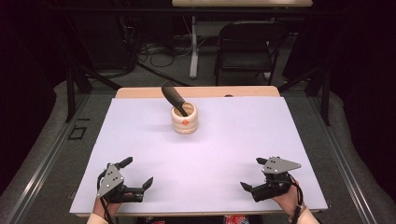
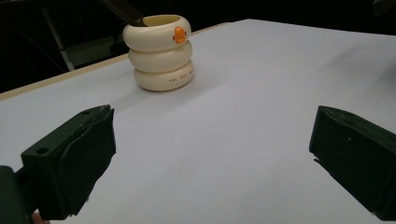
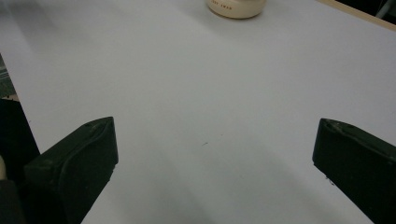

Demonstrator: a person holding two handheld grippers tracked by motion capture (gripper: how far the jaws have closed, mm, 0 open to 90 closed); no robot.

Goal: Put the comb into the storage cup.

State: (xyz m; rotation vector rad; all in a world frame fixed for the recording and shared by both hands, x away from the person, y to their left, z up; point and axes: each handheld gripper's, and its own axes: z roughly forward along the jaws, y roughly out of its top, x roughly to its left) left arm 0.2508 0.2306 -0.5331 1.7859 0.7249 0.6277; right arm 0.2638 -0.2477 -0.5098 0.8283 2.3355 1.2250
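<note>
While a cream ringed holder (image 1: pixel 184 119) with a dark-handled tool (image 1: pixel 175 98) is standing far back on the table (image 1: pixel 233 140), the left hand-held gripper (image 1: pixel 138 173) and right hand-held gripper (image 1: pixel 252 173) are resting near the front edge, jaws wide apart and empty.

High view: overhead, facing forward over table (image 1: pixel 233 140). Gripper views: low, close, looking past own jaws. Shared: ringed cream holder (image 1: pixel 184 119), ahead of left gripper (image 1: pixel 138 172), far from right gripper (image 1: pixel 252 173).
</note>
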